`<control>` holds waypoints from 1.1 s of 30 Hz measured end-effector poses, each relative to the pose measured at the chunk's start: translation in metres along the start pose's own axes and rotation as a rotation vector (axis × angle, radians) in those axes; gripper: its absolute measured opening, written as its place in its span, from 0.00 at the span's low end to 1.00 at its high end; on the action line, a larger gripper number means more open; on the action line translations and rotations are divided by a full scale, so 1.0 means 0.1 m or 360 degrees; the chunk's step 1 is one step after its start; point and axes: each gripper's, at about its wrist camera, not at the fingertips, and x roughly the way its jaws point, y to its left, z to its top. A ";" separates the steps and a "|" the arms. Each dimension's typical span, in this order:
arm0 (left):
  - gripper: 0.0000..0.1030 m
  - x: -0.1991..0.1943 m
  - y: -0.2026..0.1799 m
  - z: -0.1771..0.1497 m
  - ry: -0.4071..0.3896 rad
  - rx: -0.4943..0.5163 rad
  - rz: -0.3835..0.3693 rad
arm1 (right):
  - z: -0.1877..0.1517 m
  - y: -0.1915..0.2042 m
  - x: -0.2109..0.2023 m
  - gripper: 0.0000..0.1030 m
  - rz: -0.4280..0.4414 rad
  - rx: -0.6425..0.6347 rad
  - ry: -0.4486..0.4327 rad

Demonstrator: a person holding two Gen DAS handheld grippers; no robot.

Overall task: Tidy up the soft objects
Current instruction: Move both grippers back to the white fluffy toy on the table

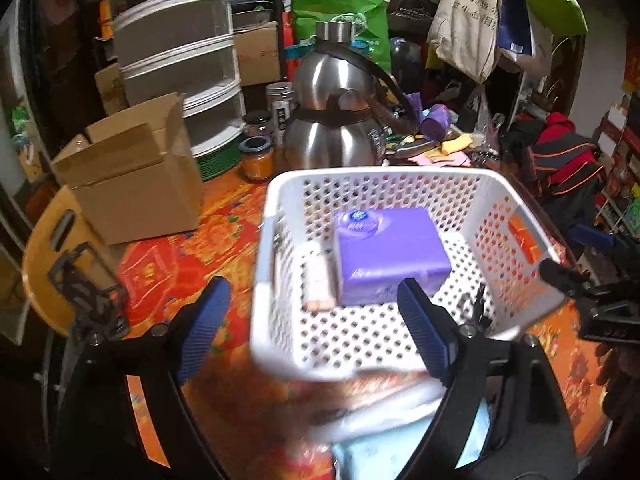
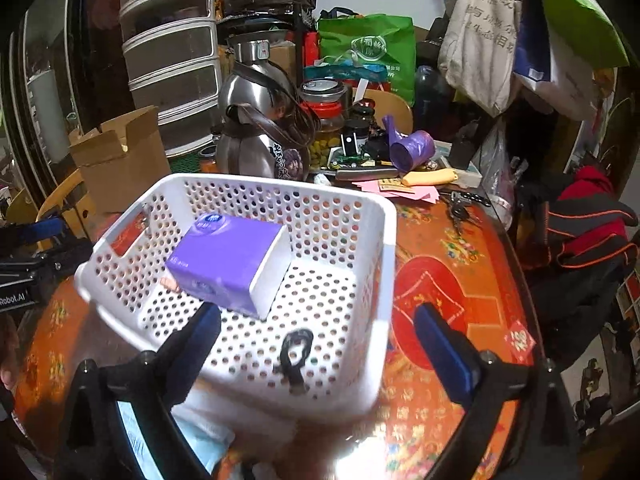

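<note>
A white perforated basket (image 1: 360,344) (image 2: 376,248) stands on the orange-red tablecloth (image 1: 168,264). Inside it lies a purple tissue pack (image 1: 388,252) (image 2: 228,260), with a small pale packet (image 1: 320,284) on its left and a black cord (image 2: 296,356) near the front. A soft pale-blue pack (image 1: 400,440) (image 2: 200,428) lies just in front of the basket. My left gripper (image 1: 314,332) is open, its fingers astride the basket's near left corner. My right gripper (image 2: 318,356) is open, with its fingers astride the near right corner. Neither holds anything.
A cardboard box (image 1: 132,184) sits left of the basket. Behind it stand a steel flask (image 1: 332,120), jars (image 1: 256,156), plastic drawers (image 1: 176,60) and a purple roll (image 2: 412,148). Keys (image 2: 460,204) lie at the right. A red-black jacket (image 2: 588,224) hangs past the table edge.
</note>
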 end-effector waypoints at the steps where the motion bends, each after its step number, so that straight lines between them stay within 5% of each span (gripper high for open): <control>1: 0.81 -0.06 0.00 -0.04 0.0002 0.0006 0.0022 | -0.03 0.00 -0.04 0.94 -0.0003 -0.0001 -0.0010; 9: 0.81 -0.69 0.07 -0.55 -0.0064 -0.0034 -0.0045 | -0.68 0.02 -0.45 0.94 0.0107 0.0078 -0.0074; 20: 0.81 -1.05 0.10 -1.66 -0.0017 -0.0098 -0.0162 | -1.75 0.36 -0.91 0.94 0.0173 0.0047 -0.0197; 33: 0.81 -1.03 -0.36 -2.35 -0.0003 -0.0099 -0.0224 | -2.19 -0.16 -1.09 0.93 0.0196 0.0169 -0.0225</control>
